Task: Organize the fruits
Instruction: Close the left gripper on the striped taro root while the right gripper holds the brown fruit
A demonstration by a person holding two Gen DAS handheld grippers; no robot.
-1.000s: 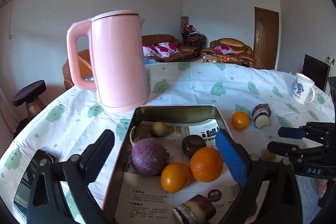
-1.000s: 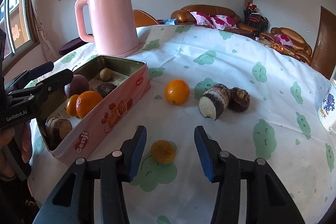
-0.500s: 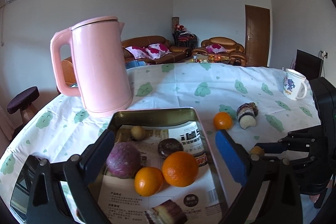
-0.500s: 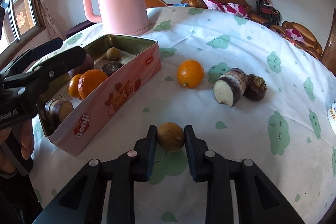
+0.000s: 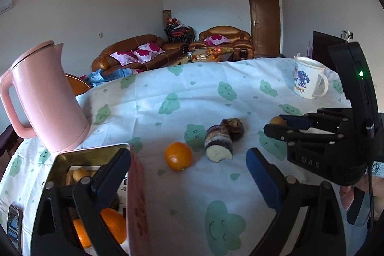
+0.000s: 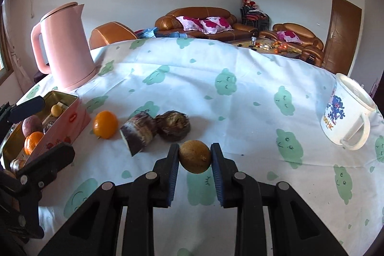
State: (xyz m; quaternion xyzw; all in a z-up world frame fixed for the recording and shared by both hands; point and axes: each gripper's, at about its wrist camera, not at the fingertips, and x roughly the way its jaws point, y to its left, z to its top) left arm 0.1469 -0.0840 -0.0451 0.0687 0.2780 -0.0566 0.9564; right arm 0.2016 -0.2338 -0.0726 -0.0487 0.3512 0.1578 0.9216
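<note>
The small brown fruit, which a second ago lay on the tablecloth between open pads, is now pinched between the blue pads of the right gripper at lower centre of the right wrist view and held clear of the cloth (its shadow falls below). Just above it lie the cut taro piece and a whole taro, with a loose orange to their left. The pink tin has slid to the left edge of both views; earlier it filled the left view's centre. The left gripper stays wide and empty. The pink kettle stands upper left, the mug right.
</note>
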